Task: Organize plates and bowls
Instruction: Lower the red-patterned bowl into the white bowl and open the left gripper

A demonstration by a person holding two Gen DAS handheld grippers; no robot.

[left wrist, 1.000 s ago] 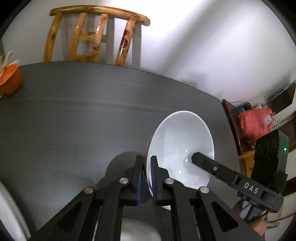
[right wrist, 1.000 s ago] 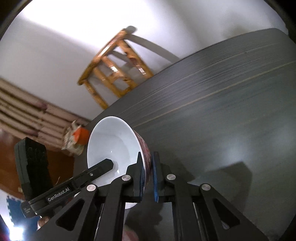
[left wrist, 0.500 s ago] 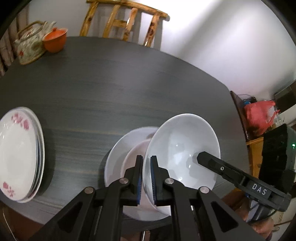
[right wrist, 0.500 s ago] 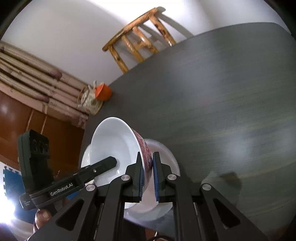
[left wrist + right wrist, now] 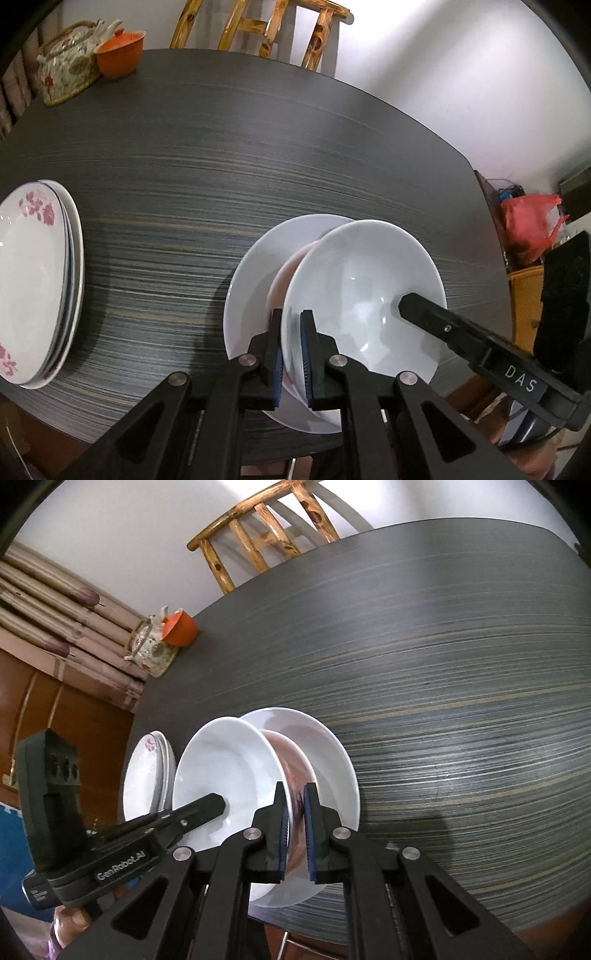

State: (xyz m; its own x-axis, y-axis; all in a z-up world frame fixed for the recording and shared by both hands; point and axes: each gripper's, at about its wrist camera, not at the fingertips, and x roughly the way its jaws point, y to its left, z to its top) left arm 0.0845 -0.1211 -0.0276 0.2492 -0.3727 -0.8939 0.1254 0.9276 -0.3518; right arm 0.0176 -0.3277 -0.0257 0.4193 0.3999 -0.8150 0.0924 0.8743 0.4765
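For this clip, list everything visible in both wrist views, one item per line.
Bowl: one, white inside, red pattern outside, held tilted over the larger white bowl.
Larger white bowl: one, white, near table edge, beneath the held bowl.
Plates: a stack, white with pink flowers, left of the bowls.
Teapot: one, floral, far corner of table.
Orange cup: one, beside the teapot.
Table: one, dark grey streaked top.
Chair: one, wooden, behind the table.
Red bag: one, beyond the table's right end.
Left gripper: black, shut on the bowl's rim.
Right gripper: black, shut on the opposite rim.
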